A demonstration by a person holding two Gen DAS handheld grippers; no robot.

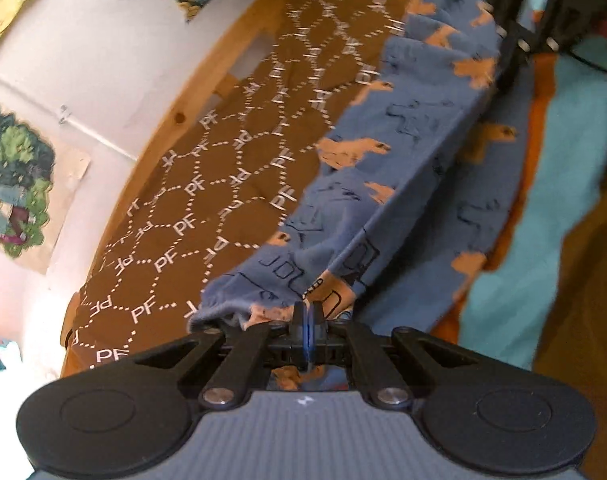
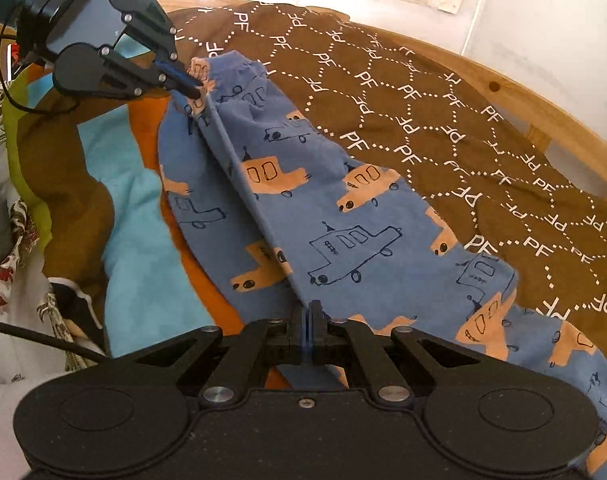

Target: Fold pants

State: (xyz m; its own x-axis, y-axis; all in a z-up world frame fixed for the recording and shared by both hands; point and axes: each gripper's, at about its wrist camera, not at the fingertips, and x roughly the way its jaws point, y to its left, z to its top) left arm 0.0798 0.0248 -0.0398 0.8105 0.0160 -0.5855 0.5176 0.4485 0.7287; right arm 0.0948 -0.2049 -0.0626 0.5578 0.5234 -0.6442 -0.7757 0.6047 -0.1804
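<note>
Both grippers, left (image 1: 309,312) and right (image 2: 308,312), pinch the pants (image 2: 343,216); only the right view shows the left gripper, far ahead over the brown sheet (image 2: 443,112).

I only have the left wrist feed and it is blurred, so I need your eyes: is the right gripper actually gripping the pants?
Observer: Yes. The right gripper is shut on the pants, pinching a raised fold line.
Operator: Where does that fold run?
Observer: It stretches taut from the right gripper straight to the left gripper, which is shut on the gathered end.
Operator: What print is on the fabric?
Observer: Orange and outlined cars on blue; the pants lie over a brown cover printed with PF.
</note>
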